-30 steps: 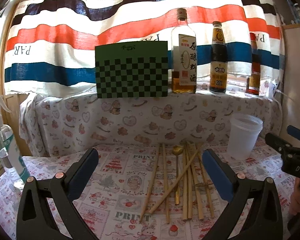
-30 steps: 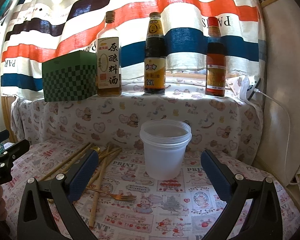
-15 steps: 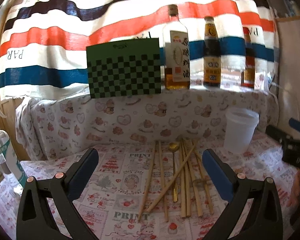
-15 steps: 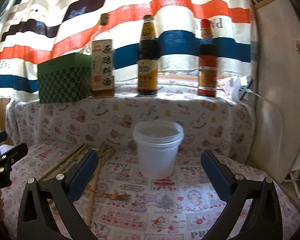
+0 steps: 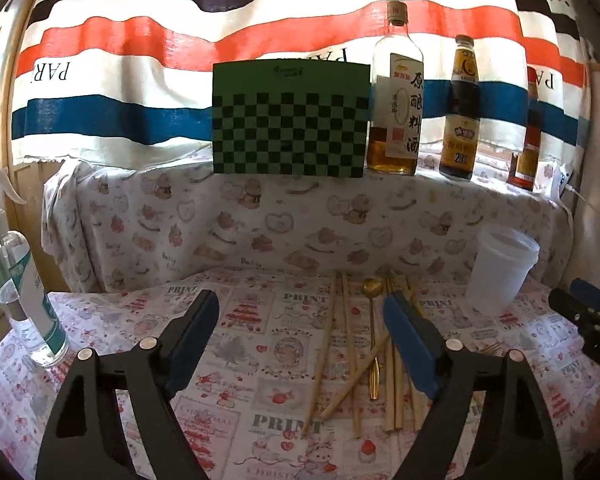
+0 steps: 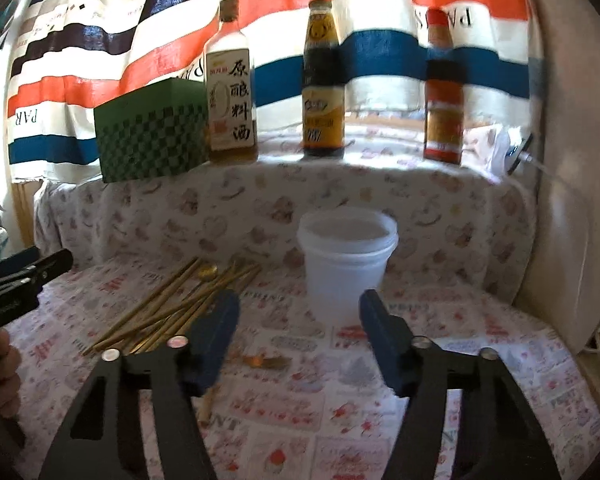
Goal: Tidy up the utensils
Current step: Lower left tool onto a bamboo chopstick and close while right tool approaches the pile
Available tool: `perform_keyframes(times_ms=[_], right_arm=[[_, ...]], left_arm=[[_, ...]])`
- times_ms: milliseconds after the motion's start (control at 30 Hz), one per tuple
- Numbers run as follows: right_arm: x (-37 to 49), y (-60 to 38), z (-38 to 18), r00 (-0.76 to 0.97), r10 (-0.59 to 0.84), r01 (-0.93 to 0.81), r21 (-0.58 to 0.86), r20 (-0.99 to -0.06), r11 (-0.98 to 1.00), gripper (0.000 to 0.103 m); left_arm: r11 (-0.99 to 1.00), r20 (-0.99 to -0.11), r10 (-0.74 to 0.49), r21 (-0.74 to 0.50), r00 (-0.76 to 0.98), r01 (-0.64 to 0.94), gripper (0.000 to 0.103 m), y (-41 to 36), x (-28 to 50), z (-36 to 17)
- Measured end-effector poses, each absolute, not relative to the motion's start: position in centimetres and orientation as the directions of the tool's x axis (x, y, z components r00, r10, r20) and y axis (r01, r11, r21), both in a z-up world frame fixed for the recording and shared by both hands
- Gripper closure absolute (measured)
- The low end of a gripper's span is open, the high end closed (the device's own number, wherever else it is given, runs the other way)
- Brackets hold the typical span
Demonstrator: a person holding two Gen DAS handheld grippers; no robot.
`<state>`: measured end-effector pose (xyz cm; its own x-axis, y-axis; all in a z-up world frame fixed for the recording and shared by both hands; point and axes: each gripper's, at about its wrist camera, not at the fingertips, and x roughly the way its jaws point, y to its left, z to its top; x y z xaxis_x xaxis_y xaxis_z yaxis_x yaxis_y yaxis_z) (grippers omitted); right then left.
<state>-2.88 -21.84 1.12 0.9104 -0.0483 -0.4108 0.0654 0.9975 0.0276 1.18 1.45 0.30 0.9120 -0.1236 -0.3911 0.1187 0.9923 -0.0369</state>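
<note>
Both tongs hang over the printed tablecloth point(image 5: 260, 344) with nothing between their pads. We see our left gripper point(image 5: 300, 330) with its blue pads still well apart, and its jaws have just been closing a little; the cloth shows in the gap, and the right-hand pad stands in front of the utensil pile without gripping any of it. Our right gripper point(image 6: 296, 334) is narrower, roughly half open, its jaws likewise just closing on empty air above the cloth.

Just past the left gripper lie the bamboo chopsticks point(image 5: 326, 356), a loose bundle running from near to far, some crossing each other. A gold spoon point(image 5: 373, 292) lies among them, bowl at the far end. In the right wrist view a gold fork point(image 6: 266, 360) lies on the cloth between the right gripper's fingers, near the chopsticks.

To the right of the pile stands a translucent plastic tub point(image 6: 348, 256), upright and open-topped, directly beyond the right gripper.

Farther back, a cloth-covered ledge carries a green checkered box point(image 5: 290, 118), a cooking wine bottle point(image 5: 396, 96), a dark sauce bottle point(image 5: 462, 116) and a red-capped bottle point(image 6: 444, 92). At the far left stands a clear spray bottle point(image 5: 18, 280). A striped curtain point(image 5: 140, 60) hangs behind everything.
</note>
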Motion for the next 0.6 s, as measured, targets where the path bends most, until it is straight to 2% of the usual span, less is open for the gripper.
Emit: perform_keyframes(times_ms=[133,167,233,433,500,600], right_arm=[[-2.9,-21.9,1.3,0.911,-0.033,0.047,0.025,-0.411,0.999,0.052],[-2.8,-22.0,1.3,0.91,-0.025,0.039,0.026,-0.415,0.999,0.063],[-2.5,-22.3,1.2,0.901,0.009,0.017,0.056,-0.434,0.998,0.075],[-1.2,-23.4,0.2,0.862,0.068,0.008,0.148,-0.502,0.989,0.077],[-0.8,-23.7,-0.2,0.851,0.064,0.023,0.16,-0.521,0.987,0.077],[-0.2,-24.3,-0.7,0.837,0.056,0.051,0.18,-0.544,0.982,0.077]], left_arm=[[0.994,-0.44,-0.091,0.018,0.893,0.11,0.02,0.7,1.6,-0.1],[0.993,-0.446,-0.101,0.013,0.889,0.119,0.02,0.8,1.7,0.0],[0.992,-0.459,-0.117,-0.021,0.881,0.121,0.021,1.2,1.9,0.0],[0.978,-0.593,-0.197,-0.173,0.781,0.115,0.031,3.2,4.1,-1.2],[0.977,-0.65,-0.198,-0.189,0.734,0.096,0.038,3.6,4.8,-2.0],[0.968,-0.699,-0.248,-0.212,0.671,0.137,0.04,3.3,5.5,-2.9]])
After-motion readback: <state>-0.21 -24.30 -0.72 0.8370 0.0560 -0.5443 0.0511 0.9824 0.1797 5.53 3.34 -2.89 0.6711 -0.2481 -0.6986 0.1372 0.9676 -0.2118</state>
